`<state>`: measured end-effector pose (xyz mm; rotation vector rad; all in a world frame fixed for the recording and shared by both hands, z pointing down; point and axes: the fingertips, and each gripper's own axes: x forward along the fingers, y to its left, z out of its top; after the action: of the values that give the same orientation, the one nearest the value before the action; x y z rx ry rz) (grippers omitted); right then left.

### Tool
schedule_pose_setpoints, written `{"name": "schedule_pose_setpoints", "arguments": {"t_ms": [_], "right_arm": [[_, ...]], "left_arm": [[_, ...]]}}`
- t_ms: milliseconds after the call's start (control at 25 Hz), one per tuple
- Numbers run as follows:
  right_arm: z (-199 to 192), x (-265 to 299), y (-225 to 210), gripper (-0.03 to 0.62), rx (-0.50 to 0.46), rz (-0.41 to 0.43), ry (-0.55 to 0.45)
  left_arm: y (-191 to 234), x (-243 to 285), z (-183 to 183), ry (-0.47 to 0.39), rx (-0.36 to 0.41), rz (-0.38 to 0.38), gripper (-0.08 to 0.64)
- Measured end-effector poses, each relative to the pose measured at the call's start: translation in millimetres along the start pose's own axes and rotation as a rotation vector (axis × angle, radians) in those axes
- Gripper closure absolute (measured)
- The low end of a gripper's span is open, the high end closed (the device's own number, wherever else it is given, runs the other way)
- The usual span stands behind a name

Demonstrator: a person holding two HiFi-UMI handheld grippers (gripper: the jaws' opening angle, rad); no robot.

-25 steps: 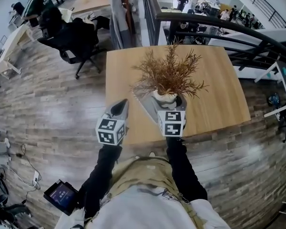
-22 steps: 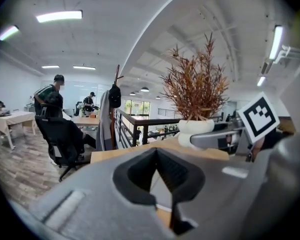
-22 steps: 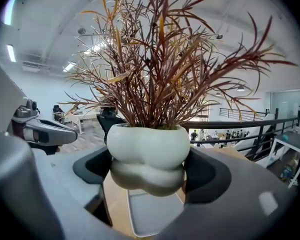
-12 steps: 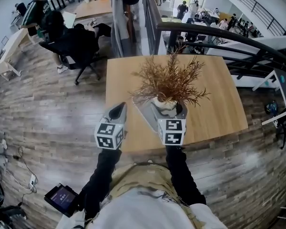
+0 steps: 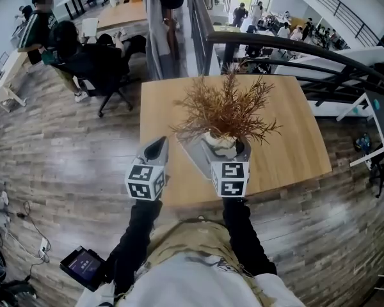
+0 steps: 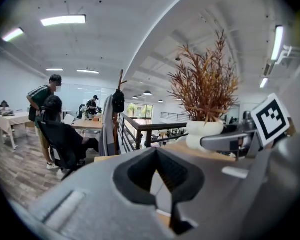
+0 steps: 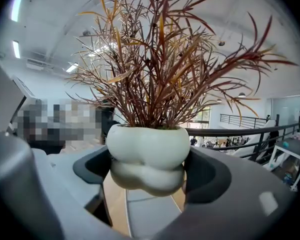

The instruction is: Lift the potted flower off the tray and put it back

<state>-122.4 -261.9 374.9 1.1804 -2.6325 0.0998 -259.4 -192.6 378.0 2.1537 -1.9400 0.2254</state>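
**Gripping the flower pot over the tray**

My right gripper [image 5: 224, 152] is clamped on the white, smooth, double-bulged pot [image 7: 147, 149]. In the right gripper view its two dark padded jaws press the pot's lower bulge from either side. The pot stands upright at mid-frame. Its dry reddish-brown flower stems [image 7: 160, 59] fan out across the upper half of that view.

Under the pot lies the flat grey tray [image 7: 150, 216], at the bottom centre of the frame, with a strip of the light wooden square table [image 5: 288, 120] showing to its left. I cannot tell whether the pot's base touches the tray.

In the head view, pot and tray sit just below the middle of the frame, near the table's closest edge.

My left gripper [image 6: 157, 154] is clenched with nothing in it. In the left gripper view its jaw tips meet at lower centre, and the potted flower stands apart from it, toward the right of that frame. In the head view this gripper is lower left of the pot, just beside the tray's left edge.
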Motion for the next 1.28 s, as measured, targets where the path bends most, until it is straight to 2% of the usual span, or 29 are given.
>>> {"name": "schedule_pose_setpoints", "arguments": {"t_ms": [880,1280], "right_arm": [[0,-1,-7,0.132,-0.008,-0.013,-0.010],[-20,4,-8,0.132,0.006,-0.017,0.014]], "left_arm": [[-8,9,-7,0.023,0.008,-0.027,0.558],[-1,9,-23,0.052,-0.003,-0.015,0.558]]}}
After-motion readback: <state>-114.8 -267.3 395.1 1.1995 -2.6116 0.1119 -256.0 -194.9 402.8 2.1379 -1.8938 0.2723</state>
